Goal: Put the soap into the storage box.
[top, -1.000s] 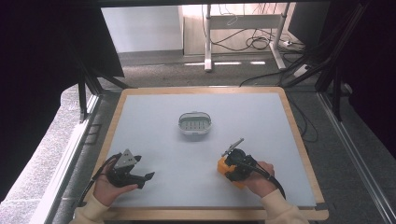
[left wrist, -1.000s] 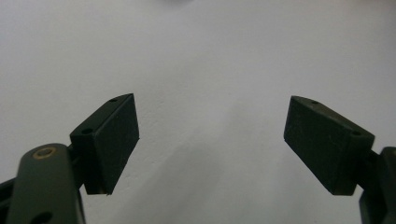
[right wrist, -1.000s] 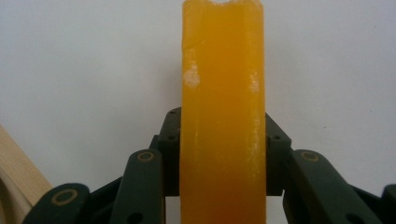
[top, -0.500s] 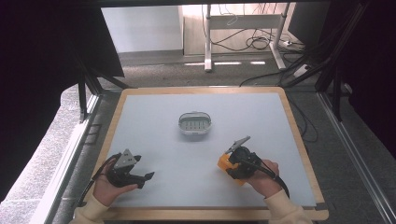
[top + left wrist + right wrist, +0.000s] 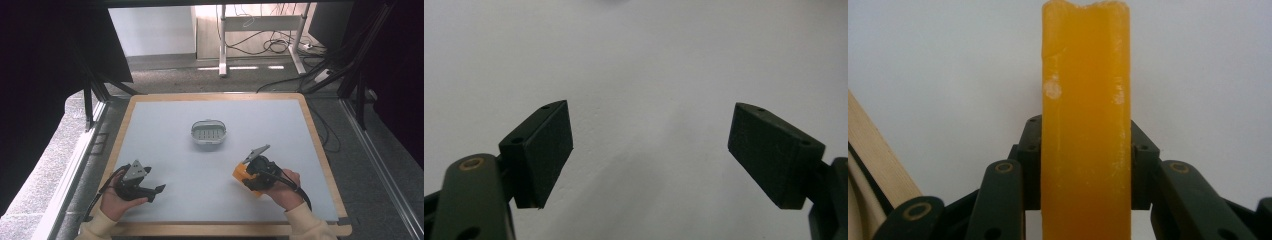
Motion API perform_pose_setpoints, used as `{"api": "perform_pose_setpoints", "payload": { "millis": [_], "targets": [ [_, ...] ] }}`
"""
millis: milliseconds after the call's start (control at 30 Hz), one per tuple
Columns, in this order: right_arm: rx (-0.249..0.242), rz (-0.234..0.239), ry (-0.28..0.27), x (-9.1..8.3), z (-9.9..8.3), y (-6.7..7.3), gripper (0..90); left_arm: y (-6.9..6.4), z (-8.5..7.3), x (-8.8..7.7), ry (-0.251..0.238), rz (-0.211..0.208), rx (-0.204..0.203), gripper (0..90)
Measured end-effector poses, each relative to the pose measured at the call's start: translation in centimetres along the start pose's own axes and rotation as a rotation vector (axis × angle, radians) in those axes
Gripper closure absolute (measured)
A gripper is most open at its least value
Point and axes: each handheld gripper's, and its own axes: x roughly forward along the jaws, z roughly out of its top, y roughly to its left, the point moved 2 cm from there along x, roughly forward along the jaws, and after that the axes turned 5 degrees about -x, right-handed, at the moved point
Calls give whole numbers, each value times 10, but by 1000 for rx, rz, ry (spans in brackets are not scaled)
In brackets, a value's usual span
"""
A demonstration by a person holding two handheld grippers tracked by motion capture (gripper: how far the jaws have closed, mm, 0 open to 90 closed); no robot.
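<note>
right claw (image 5: 1085, 165) clamping unmarked orange bar (image 5: 1085, 120)

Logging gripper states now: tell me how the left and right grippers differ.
The left gripper is open with nothing between its jaws; the right gripper is shut on an orange bar. In the high view the left sits near the table's front left, the right toward front right. Both are hand-held, with black jaws.

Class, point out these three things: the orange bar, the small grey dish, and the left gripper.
orange bar (image 5: 1085, 125), right gripper view, its front face.
grey dish (image 5: 208, 141), high view, its near rim.
left gripper (image 5: 651, 150), left gripper view, midway between open jaws.
</note>
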Motion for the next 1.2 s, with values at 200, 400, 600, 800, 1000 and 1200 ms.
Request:
{"api": "perform_pose_setpoints", "payload": {
  "millis": [200,400,600,800,1000,1200],
  "targets": [
    [-13,1,-7,-3,5,-4,617,0,0,0,1,-2,-1,181],
    [-21,16,-23,-4,10,-7,617,0,0,0,0,-3,1,181],
    [-24,24,-41,-7,15,-14,617,0,0,0,-4,-4,-6,181],
    [-34,28,-58,-12,20,-17,617,0,0,1,2,-4,-3,181],
    [-45,26,-68,-15,26,-22,617,0,0,0,-1,-3,-6,181],
    [-39,31,-92,-17,30,-28,616,0,0,1,-2,-3,-8,181]
  ]
}}
